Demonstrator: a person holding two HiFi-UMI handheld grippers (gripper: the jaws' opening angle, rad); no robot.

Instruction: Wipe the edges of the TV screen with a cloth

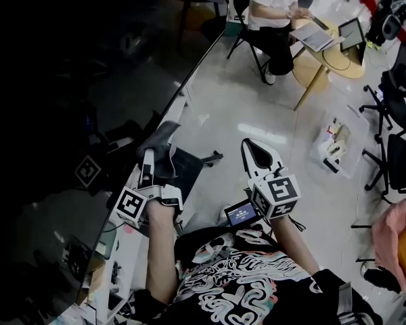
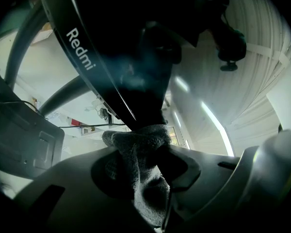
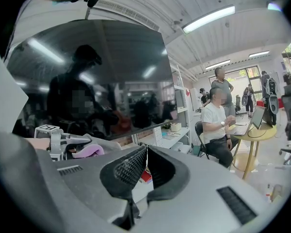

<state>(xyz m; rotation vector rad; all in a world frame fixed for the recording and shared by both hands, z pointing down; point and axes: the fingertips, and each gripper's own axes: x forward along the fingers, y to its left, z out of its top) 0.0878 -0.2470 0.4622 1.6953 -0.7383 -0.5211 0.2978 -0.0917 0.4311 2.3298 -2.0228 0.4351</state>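
The big dark TV screen [image 1: 74,114] fills the left of the head view, and its lower edge runs diagonally. My left gripper [image 1: 147,160] is shut on a grey cloth [image 1: 160,137] and presses it against that edge. In the left gripper view the cloth [image 2: 144,152] bunches between the jaws, right under the black bezel [image 2: 82,50] marked Redmi. My right gripper [image 1: 258,152] hovers apart over the floor, shut with nothing in it. In the right gripper view the closed jaws [image 3: 145,153] face the screen [image 3: 97,76], with the left gripper [image 3: 56,139] low at the left.
A white shelf unit [image 3: 177,135] stands below the TV. A person sits on a chair [image 1: 274,19] at a round wooden table [image 1: 331,56] with laptops. Office chairs [image 1: 396,107] and a plastic box [image 1: 338,144] stand on the floor at the right.
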